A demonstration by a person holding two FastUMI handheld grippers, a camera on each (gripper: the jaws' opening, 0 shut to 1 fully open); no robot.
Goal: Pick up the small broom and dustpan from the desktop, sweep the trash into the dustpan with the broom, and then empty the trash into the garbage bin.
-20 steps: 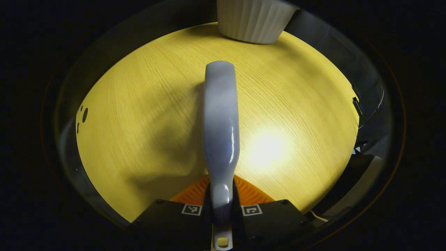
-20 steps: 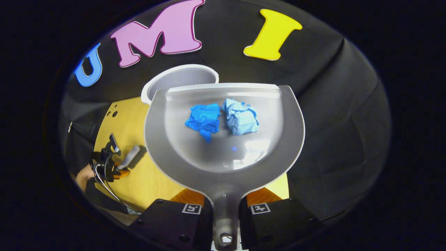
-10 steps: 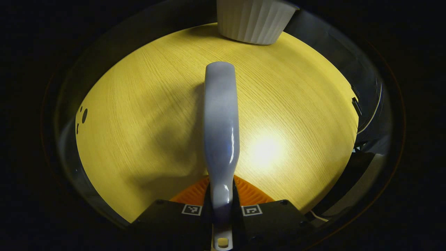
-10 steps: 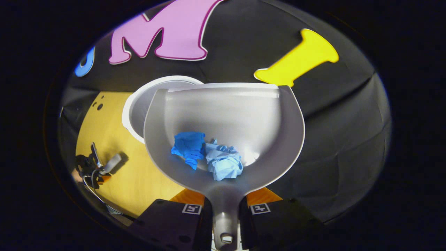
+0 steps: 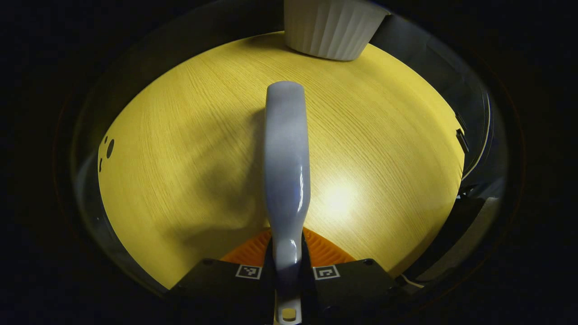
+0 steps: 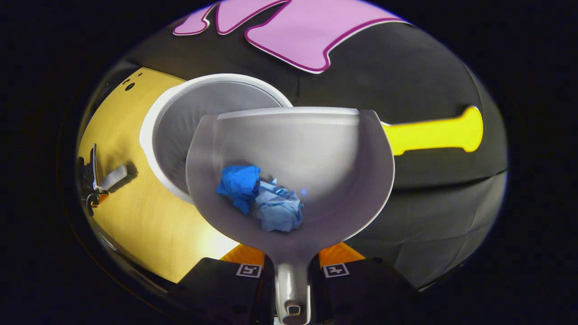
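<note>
Right gripper (image 6: 292,271) clamped on the dustpan (image 6: 316,149) handle, both fingers pressing its narrow grey stem. Dustpan is smooth matte grey plastic, rounded scoop shape with a straight front lip, held up off the table and partly over the garbage bin (image 6: 180,113). Bin is round, white rim, smooth grey inside, standing at the far edge of the yellow wood-grain tabletop (image 6: 135,212). Two crumpled paper balls sit touching each other low in the pan near the handle: darker blue wad (image 6: 238,183) and lighter blue wad (image 6: 277,212).

Left gripper (image 5: 287,272) clamped on the broom (image 5: 286,167), a glossy pale lavender-grey plastic handle, long and rounded, flaring mid-length, lying out over the tabletop (image 5: 180,149). Bristles can't be made out. Bin's ribbed white outer wall (image 5: 332,27) at far table edge. Left gripper with broom also seen far off in right gripper view (image 6: 97,180).
</note>
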